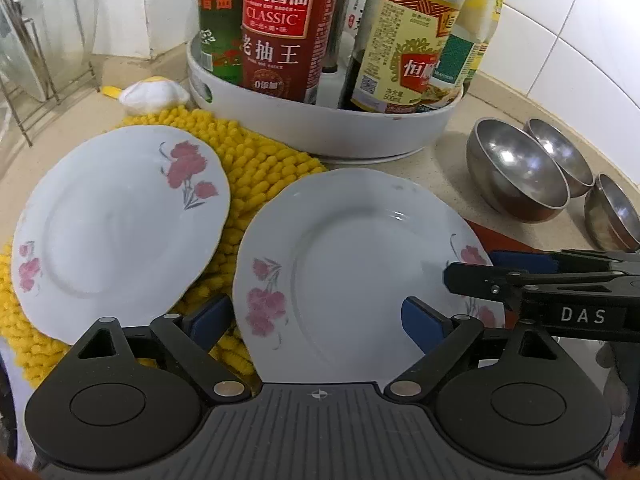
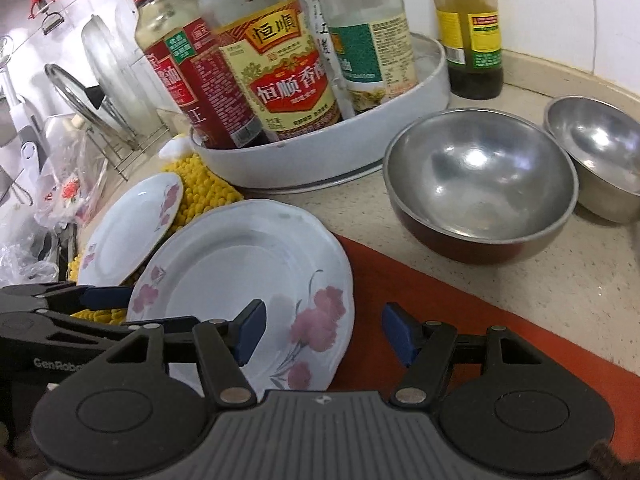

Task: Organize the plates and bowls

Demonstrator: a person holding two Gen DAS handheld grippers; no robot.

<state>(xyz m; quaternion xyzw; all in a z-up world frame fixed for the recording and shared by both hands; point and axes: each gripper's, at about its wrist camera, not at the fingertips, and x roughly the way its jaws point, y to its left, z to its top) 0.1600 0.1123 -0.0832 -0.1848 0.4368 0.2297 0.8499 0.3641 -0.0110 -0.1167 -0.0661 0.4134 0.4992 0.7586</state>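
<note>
- Plates, two of them, are lying flat at the centre and left of both views: the near floral plate (image 1: 352,264) (image 2: 244,280) is sitting right in front of both grippers, and the far floral plate (image 1: 116,224) (image 2: 132,228) is lying to its left, resting on the yellow mat (image 1: 264,168) (image 2: 200,184).
- Left gripper (image 1: 316,320) (image 2: 92,300) is showing its jaws spread wide apart and holding nothing; its blue pads (image 1: 424,324) are flanking the near plate's lower edge, one over the mat and one over the plate's rim.
- Right gripper (image 2: 324,332) (image 1: 476,272) is likewise showing its jaws apart and empty, one pad hovering over the near plate's right rim and the other over the orange board (image 2: 460,300) at lower right.
- In the left wrist view, the right gripper is reaching in from the right edge across the near plate's right rim.
- Steel bowls are standing on the surface (image 2: 560,280) at the right: a large bowl (image 1: 516,172) (image 2: 480,176) nearest the plates, a second bowl (image 1: 560,156) (image 2: 600,148) just behind it, and a third bowl (image 1: 612,212) at the right edge of the left wrist view.
- Sauce bottles (image 1: 280,24) (image 2: 276,68) are crowding a white round tray (image 1: 320,128) (image 2: 320,156) at the upper centre, behind the plates.
- A wire rack (image 1: 36,80) (image 2: 116,120) holding lids is standing at the upper left.
</note>
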